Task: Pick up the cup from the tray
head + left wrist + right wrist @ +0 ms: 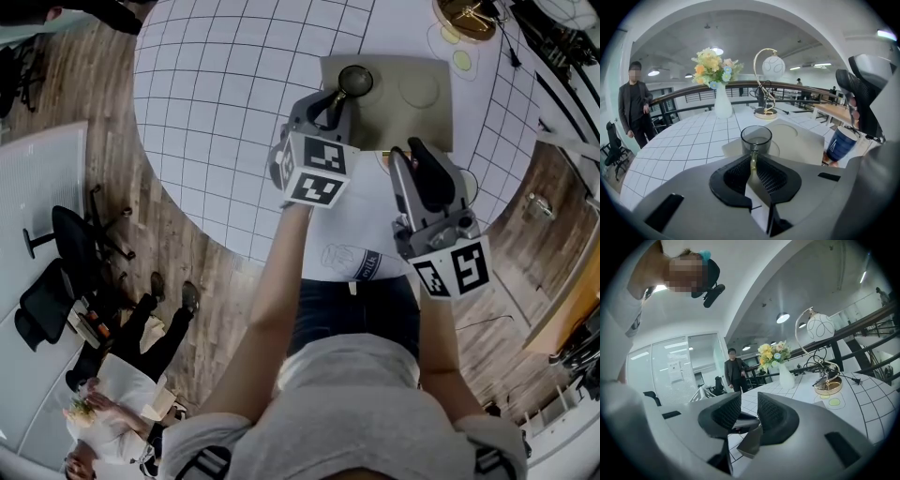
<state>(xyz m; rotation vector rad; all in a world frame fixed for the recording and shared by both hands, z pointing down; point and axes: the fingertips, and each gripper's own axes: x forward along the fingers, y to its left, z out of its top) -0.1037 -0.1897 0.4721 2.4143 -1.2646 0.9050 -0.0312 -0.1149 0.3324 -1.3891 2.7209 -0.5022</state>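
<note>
A smoky glass cup (355, 81) (755, 139) stands upright on the olive-grey tray (412, 120) (802, 143), at its left end. My left gripper (332, 101) (753, 158) reaches down to it from the near side. Its pads are shut on the cup's thin handle, which shows as a pale strip between them. My right gripper (413, 157) (749, 404) hovers level just right of the left one, over the tray's near edge. A gap shows between its pads and nothing is in it.
The tray lies on a round white gridded table (225, 103). A gold lamp (466, 17) (767, 110) and a white vase of flowers (722, 106) (786, 377) stand at the far side. A blue cup (841, 146) sits right of the tray. A person (633, 108) stands beyond the table.
</note>
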